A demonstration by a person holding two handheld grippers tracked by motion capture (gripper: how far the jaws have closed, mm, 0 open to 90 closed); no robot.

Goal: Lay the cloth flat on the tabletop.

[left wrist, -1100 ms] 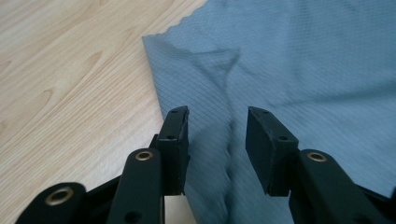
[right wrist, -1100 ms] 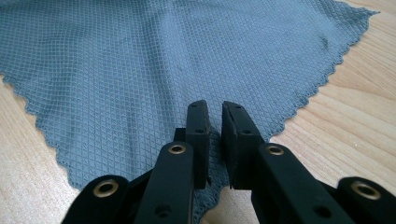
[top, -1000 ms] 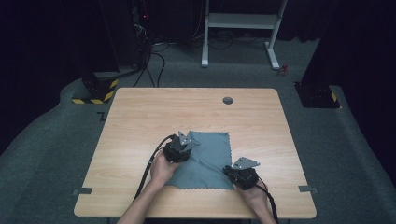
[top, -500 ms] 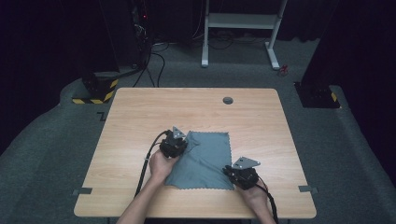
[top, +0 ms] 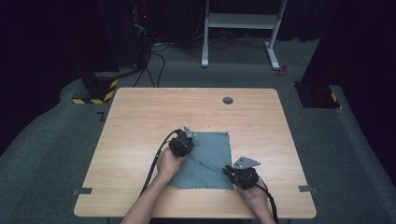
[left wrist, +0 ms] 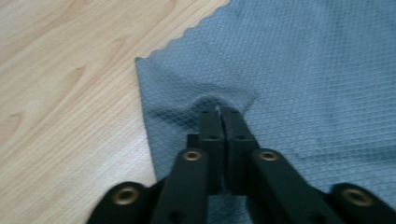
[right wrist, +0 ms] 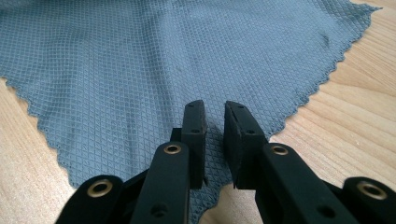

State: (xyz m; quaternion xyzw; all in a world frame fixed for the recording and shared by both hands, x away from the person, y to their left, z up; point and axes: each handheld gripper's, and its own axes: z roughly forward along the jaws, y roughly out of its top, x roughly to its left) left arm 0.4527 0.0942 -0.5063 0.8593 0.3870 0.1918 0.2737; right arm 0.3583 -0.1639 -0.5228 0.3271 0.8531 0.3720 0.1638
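Note:
A grey-blue waffle-weave cloth (top: 208, 156) lies flat on the wooden table (top: 140, 116), near the front edge. My left gripper (top: 185, 143) is at the cloth's far left corner. Its jaws have just been closing and are now shut on a small raised fold of the cloth (left wrist: 303, 70), which bunches at the left gripper's (left wrist: 219, 112) tips. My right gripper (top: 229, 171) is low over the cloth's near right corner. The right gripper's (right wrist: 215, 109) jaws stand a narrow gap apart above the cloth (right wrist: 140, 56), pinching nothing.
A small round dark grommet (top: 228, 100) sits in the tabletop near its far edge. Bare wood lies left of and beyond the cloth. Past the table are a white stand (top: 238, 21) and dark equipment with cables on the floor.
The left gripper has shifted slightly to the right at the cloth's far left corner, and the cloth now puckers there. The right gripper has stayed where it was.

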